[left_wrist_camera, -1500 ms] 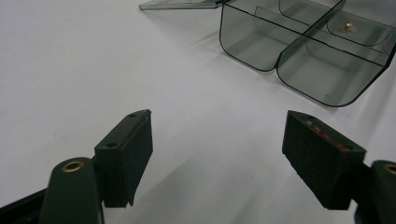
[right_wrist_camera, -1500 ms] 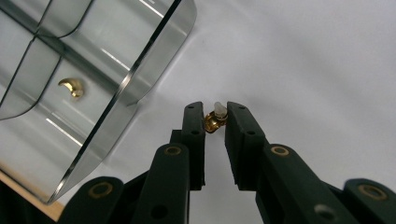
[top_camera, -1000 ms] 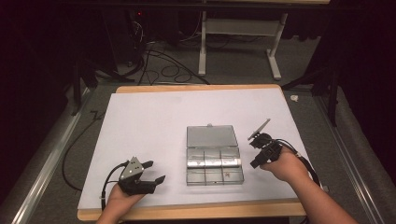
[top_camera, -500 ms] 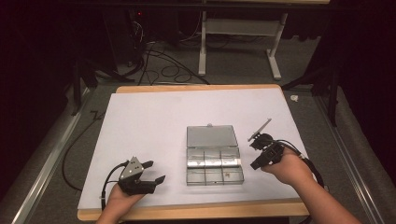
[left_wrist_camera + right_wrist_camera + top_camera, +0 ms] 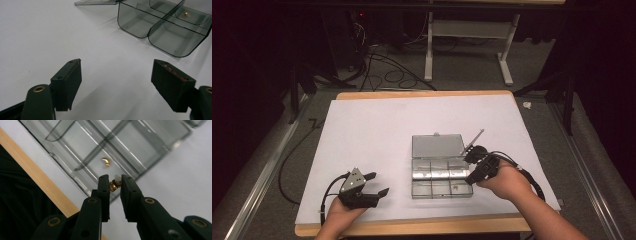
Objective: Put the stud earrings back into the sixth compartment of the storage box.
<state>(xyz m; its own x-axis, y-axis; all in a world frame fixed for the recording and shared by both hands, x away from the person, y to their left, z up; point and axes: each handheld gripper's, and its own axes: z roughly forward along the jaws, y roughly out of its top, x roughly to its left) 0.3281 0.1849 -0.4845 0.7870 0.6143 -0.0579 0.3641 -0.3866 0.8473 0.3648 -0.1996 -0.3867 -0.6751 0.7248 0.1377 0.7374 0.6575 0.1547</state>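
1. Holding a small brass piece (image 5: 115, 184) with a pale tip between the jaws of my right gripper (image 5: 476, 164), I have them clamped together on it.
2. My right gripper sits at the right edge of a clear plastic box (image 5: 426, 186) with compartments, on the near half of the table (image 5: 377, 120).
3. The brass piece hangs just over the near right corner of the box, by the table's wooden edge (image 5: 37, 180).
4. A second small brass piece (image 5: 106, 161) lies in a near compartment of the box.
5. The lid (image 5: 437, 146) of the box lies open flat on the far side.
6. My left gripper (image 5: 369, 186) rests near the front left of the table, well apart from the box, its jaws spread wide with nothing between them.
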